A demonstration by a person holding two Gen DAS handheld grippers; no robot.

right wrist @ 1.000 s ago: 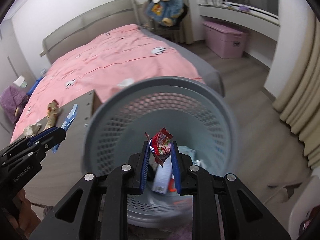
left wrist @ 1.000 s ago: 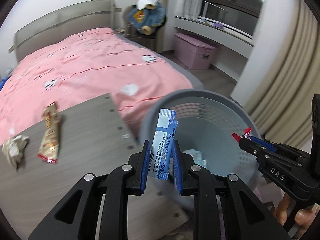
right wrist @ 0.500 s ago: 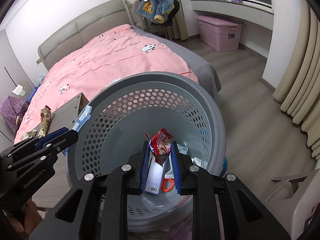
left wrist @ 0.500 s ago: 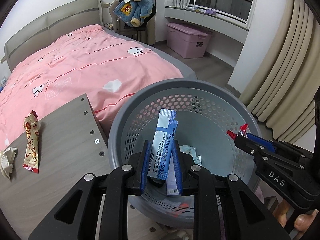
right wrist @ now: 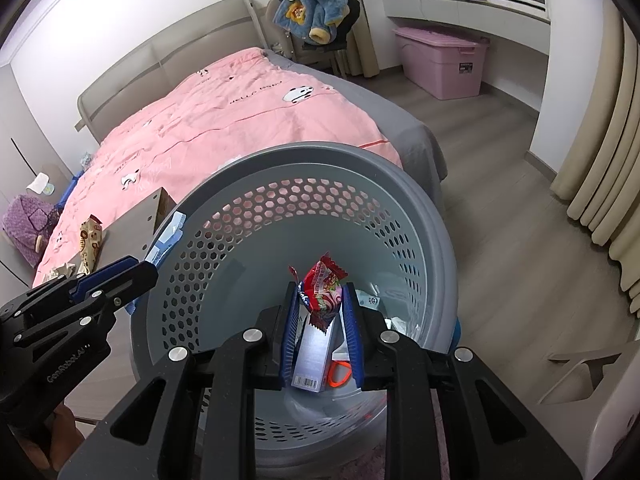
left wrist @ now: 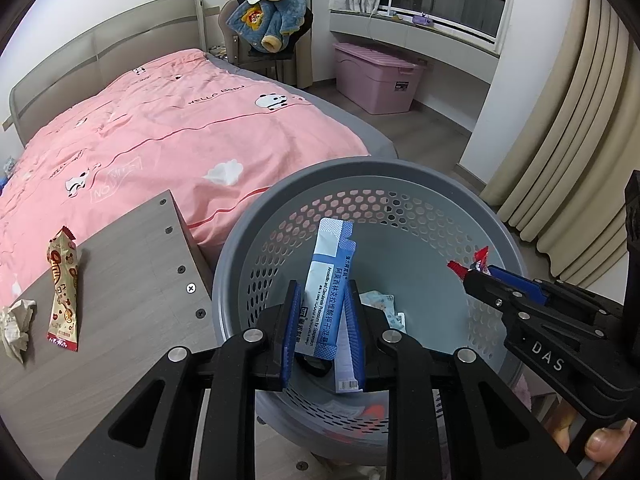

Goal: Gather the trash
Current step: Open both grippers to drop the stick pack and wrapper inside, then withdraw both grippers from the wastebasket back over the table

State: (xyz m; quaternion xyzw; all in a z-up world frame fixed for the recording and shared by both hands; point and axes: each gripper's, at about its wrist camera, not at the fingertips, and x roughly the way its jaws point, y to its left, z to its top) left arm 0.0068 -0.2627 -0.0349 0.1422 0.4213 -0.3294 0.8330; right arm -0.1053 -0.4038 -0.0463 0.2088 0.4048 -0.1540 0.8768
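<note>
Because both pieces must drop inside, I hold my left gripper (left wrist: 322,326), clamped on the blue sachet (left wrist: 326,290), and my right gripper (right wrist: 320,322), pinching the red wrapper (right wrist: 323,294), above the grey basket (right wrist: 400,172). Only the left view shows the snack packet (left wrist: 62,290) and crumpled paper (left wrist: 17,326) on the tabletop (left wrist: 120,280) to that gripper's left.
</note>
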